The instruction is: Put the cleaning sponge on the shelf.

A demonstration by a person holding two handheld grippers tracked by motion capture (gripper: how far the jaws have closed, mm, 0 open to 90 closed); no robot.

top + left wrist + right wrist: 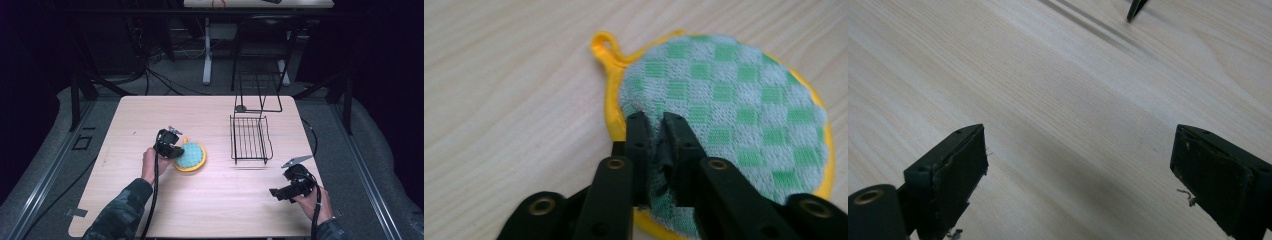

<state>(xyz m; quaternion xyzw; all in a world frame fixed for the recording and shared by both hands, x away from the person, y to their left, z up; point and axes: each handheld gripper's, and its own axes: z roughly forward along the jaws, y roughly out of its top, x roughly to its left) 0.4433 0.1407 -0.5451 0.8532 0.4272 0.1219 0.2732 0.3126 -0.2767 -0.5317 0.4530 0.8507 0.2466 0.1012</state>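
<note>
Fingers (pixel 640 145) of the left gripper (pixel 655 125) are pinched narrowly on a fold of the round pot holder (pixel 734 100), gripping its green-checked cloth near the yellow rim, just below the hanging loop (pixel 603 44). Fingers (pixel 955 170) of the right gripper (pixel 1083 165) stand wide apart over bare tabletop (pixel 1058 85), holding nothing. From above, the pot holder (pixel 192 156) lies flat on the tabletop (pixel 150 115) just left of the black wire rack (pixel 250 139); the left gripper (pixel 176 151) meets its left edge, and the right gripper (pixel 280 192) hangs below and right of the rack, well apart from it.
</note>
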